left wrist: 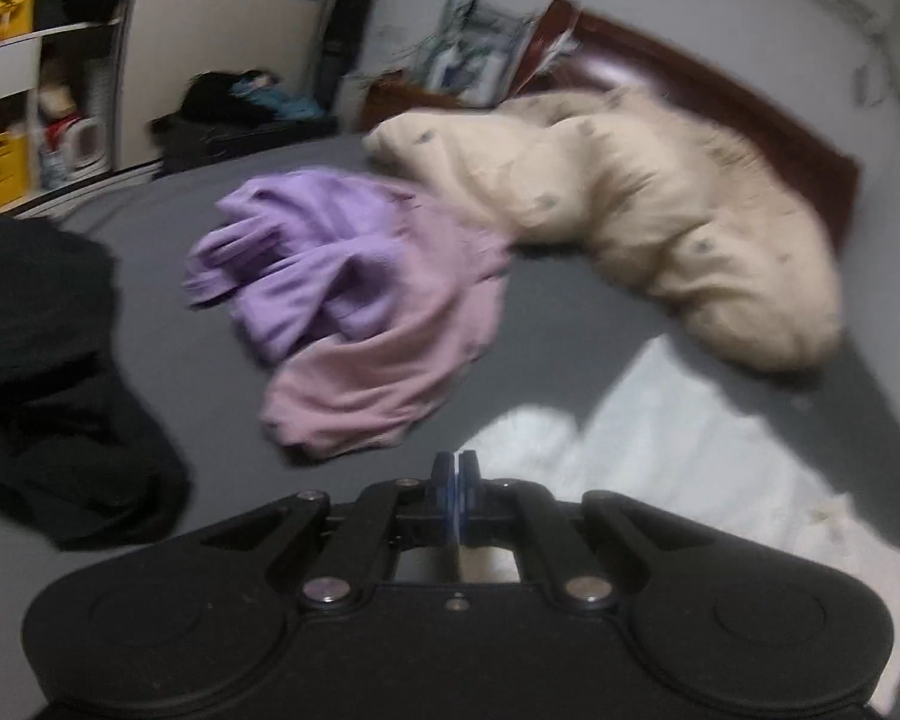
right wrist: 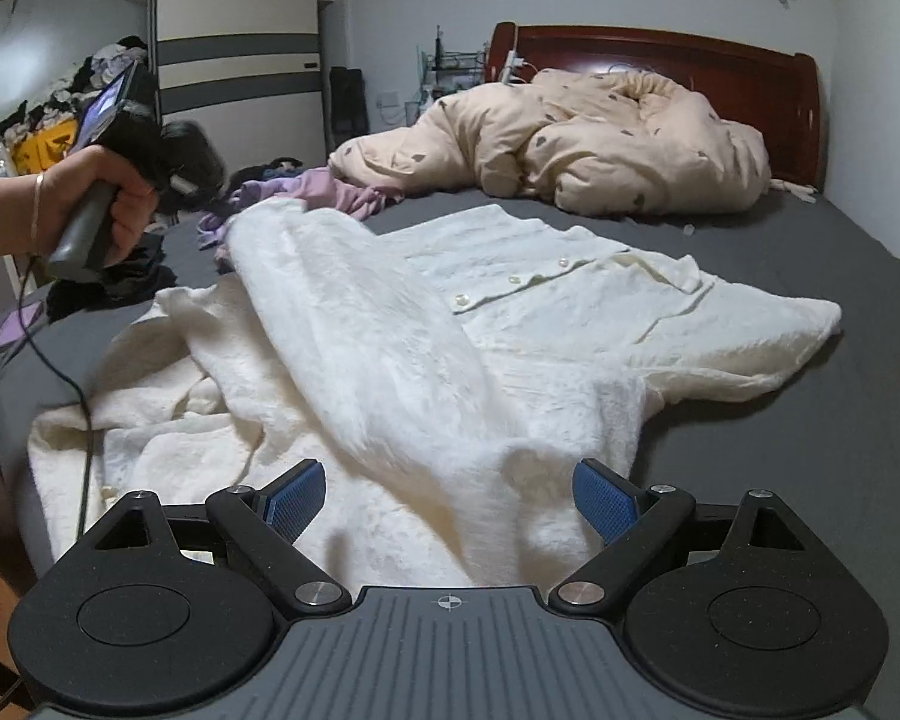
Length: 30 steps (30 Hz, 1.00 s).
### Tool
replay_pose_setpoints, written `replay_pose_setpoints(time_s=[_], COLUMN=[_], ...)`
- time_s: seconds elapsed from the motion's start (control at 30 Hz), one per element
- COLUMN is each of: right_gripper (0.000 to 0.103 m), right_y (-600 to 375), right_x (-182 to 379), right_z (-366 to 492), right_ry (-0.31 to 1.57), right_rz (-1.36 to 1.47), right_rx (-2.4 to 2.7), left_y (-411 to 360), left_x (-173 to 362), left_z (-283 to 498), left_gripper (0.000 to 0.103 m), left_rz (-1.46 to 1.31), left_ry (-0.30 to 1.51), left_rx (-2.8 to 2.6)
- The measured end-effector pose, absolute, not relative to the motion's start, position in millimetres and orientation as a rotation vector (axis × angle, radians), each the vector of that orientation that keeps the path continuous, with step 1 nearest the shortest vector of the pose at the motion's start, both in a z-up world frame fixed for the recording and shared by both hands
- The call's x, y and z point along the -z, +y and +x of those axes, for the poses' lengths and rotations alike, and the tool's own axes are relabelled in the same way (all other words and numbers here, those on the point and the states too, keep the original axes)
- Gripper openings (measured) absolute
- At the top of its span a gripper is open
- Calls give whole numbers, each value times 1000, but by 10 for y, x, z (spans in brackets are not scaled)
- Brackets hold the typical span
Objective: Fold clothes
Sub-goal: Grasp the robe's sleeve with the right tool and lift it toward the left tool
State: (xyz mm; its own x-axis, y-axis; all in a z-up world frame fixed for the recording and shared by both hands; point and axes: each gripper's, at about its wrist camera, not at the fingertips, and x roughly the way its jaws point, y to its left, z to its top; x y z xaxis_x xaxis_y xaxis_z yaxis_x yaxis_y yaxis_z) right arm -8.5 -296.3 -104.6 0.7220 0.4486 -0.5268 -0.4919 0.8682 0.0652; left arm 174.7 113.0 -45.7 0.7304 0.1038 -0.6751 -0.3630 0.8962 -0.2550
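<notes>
A white button-front shirt [right wrist: 540,312] lies spread on the grey bed sheet [right wrist: 810,432]. One edge of it rises in a ridge toward the upper left. There a person's hand [right wrist: 99,210] holds my left gripper [right wrist: 225,199], which looks shut on that raised edge. In the left wrist view, my left gripper [left wrist: 456,474] has its blue pads pressed together, and the white shirt [left wrist: 660,456] trails off to the lower right. My right gripper [right wrist: 450,498] stands wide open low over the shirt's near part, with cloth lying between its blue pads [right wrist: 606,501] but not pinched.
A crumpled beige duvet [right wrist: 600,138] fills the head of the bed against the dark wooden headboard [right wrist: 720,60]. Purple and pink garments [left wrist: 342,294] lie bunched mid-bed, and black clothes [left wrist: 48,372] lie at the left edge. A wardrobe [right wrist: 240,66] and cluttered shelves [left wrist: 6,90] stand beyond.
</notes>
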Motion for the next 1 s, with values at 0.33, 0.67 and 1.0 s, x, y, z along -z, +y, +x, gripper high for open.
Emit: replay_pose_setpoints(time_s=[0.33, 0.67, 1.0], right_gripper=[90, 59, 1], right_y=[-3087, -2893, -2521], right_x=[1023, 1065, 1230], right_z=[-165, -163, -191], right_ry=[561, 558, 482], right_rz=[-149, -361, -839], right_rx=[-522, -450, -297], left_y=[1015, 817, 811], left_x=[596, 852, 857], left_z=[1275, 1356, 1339], left_gripper=[32, 44, 10], left_rz=[-400, -521, -616], left_ry=[780, 818, 733], left_rx=[-103, -45, -32])
